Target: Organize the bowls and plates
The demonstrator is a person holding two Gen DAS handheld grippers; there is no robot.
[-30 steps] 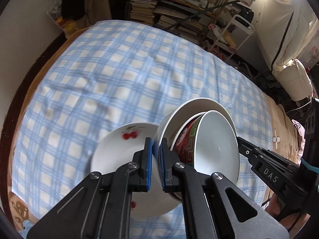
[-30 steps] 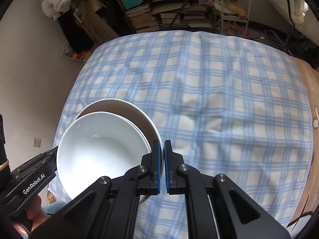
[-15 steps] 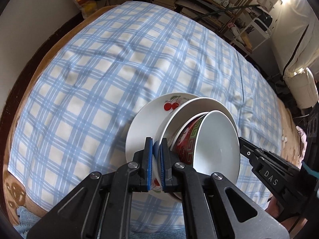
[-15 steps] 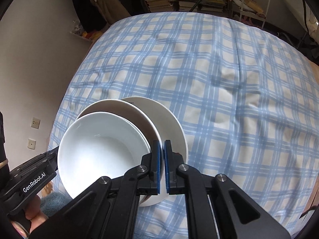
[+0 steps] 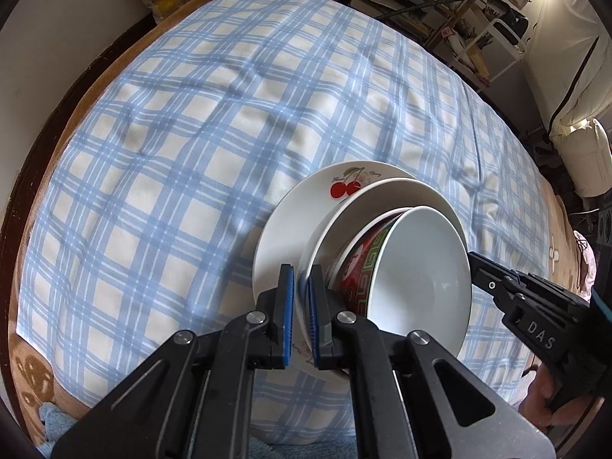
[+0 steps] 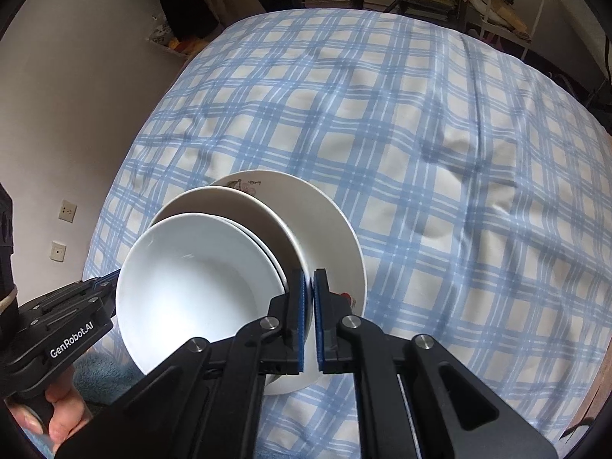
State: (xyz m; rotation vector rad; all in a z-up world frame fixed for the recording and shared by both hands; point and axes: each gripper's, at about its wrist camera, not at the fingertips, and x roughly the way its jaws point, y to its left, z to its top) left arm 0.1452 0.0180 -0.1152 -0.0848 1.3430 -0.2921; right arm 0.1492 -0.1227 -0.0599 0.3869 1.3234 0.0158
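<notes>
Left to right, the left hand-held gripper [image 5: 300, 298] comes first. Its blue pads are nearly together and clamped on the left rim of a plain white plate [image 5: 386, 195]. This plate is tilted and, by appearance, lifted off the surface. A bowl [image 5: 417, 279] sits in the plate, white inside, with a red and green patterned band on its outer wall.

Beneath and slightly behind this pair lies the cherry plate [image 5: 306, 222]. It is white, with a red cherry motif near its far rim, and appears to rest flat on the blue checked bed cover [image 5: 191, 134]. The held plate overlaps most of it. Only its left and far rim are exposed in the left wrist view.

The right hand-held gripper [image 6: 309, 306] is likewise closed down, gripping the right rim of the same plain plate [image 6: 244, 206]. In the right wrist view the bowl [image 6: 199, 287] lies to the left of the pads, and the cherry plate [image 6: 336, 237] extends past them to the right.

Judgement: both grippers share the load evenly at opposite rims, neither nearer than the other. The receiving plate lies directly below and slightly forward. The coming move appears to be a straight lowering with the tilt levelled out. The held stack is off-centre toward the near edge, so a small forward shift appears necessary for concentric seating. The bowl could slide if the tilt increases.
</notes>
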